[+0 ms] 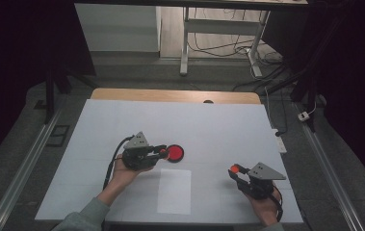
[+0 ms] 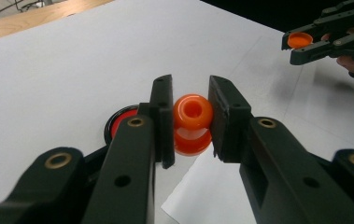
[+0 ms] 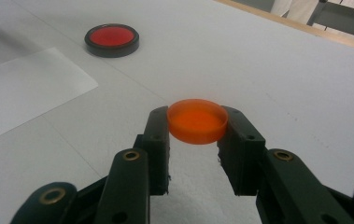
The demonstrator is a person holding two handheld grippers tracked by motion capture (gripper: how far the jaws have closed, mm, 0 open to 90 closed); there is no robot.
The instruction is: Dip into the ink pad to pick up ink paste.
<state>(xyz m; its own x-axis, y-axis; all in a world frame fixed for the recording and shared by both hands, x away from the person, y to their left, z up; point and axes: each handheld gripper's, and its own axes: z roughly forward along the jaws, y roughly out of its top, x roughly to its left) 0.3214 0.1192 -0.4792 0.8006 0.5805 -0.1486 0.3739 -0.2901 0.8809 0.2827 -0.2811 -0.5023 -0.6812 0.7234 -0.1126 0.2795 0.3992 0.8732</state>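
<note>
My left gripper (image 1: pixel 159 152) (image 2: pixel 191 108) is shut on a small orange bottle-like piece (image 1: pixel 162 151) (image 2: pixel 192 122), whose open mouth faces the camera in the left gripper view. It hovers just beside a red disc in a black ring (image 1: pixel 175 153) (image 2: pixel 120 122) (image 3: pixel 112 38) that lies on the white table cover. My right gripper (image 1: pixel 234 171) (image 3: pixel 197 116) (image 2: pixel 301 45) is shut on a shallow orange cap (image 1: pixel 236 168) (image 3: pixel 197 125) (image 2: pixel 300 39), held level above the table at the near right.
A white sheet of paper (image 1: pixel 174 191) (image 3: pixel 20 93) (image 2: pixel 202 205) lies flat on the white cover (image 1: pixel 209 125) between the two hands. The wooden table edge (image 1: pixel 170 95) runs along the far side. Table legs and cables stand on the floor beyond.
</note>
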